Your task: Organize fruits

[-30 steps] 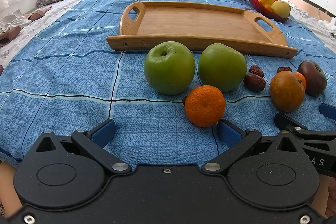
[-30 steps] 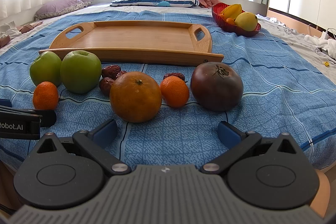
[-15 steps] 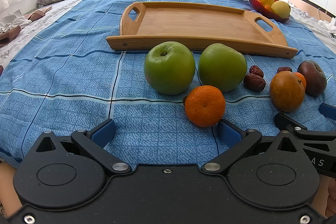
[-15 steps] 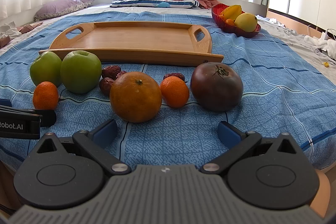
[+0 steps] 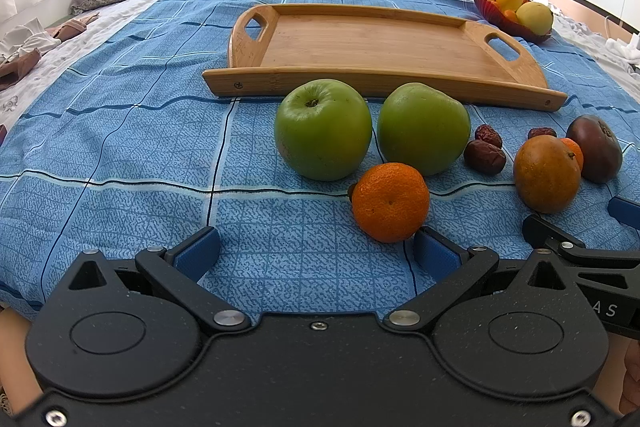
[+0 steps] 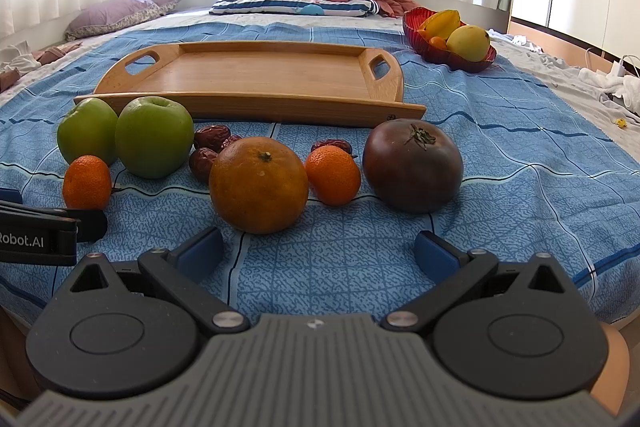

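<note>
- Step, as I judge it: start of sorting; no fruit lifted, tray (image 5: 372, 39) bare, beyond the fruit row.
- Left gripper (image 5: 316, 253): jaws wide, empty, low over the bed (image 5: 120, 147). Mandarin (image 5: 390, 201) just ahead, touching or nearly touching its right finger; two apples (image 5: 323, 129) behind that.
- Right gripper (image 6: 318, 253): jaws wide, empty. Orange (image 6: 258, 183) just ahead-left; dark tomato (image 6: 412, 165) ahead-right.
- Next call for the left gripper: shift right to centre on the mandarin, close gently, carry forward to the tray.
</note>
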A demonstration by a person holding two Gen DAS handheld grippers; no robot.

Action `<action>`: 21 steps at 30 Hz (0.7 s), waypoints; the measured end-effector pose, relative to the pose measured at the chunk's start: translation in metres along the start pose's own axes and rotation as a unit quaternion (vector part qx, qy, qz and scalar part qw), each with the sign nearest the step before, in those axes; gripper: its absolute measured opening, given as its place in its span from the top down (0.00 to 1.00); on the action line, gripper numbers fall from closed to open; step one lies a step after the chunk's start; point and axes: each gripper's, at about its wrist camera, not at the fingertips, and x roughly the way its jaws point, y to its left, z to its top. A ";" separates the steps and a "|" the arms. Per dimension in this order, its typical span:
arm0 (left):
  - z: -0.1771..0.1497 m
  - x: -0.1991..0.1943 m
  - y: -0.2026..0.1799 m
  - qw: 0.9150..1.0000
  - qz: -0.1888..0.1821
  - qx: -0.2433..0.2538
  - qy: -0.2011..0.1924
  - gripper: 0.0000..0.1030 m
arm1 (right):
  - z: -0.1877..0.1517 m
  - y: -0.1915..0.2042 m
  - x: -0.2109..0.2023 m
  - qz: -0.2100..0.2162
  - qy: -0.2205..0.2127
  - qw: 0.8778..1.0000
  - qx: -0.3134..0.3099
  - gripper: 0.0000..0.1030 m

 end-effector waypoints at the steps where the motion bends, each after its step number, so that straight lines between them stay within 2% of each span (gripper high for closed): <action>1: 0.000 0.000 0.000 1.000 0.000 0.000 0.000 0.00 | 0.000 0.000 0.000 0.000 0.000 1.000 0.000 0.00; 21: -0.001 0.000 0.002 1.000 0.000 -0.001 -0.001 0.00 | -0.003 0.000 -0.002 0.000 -0.010 1.000 -0.001 0.00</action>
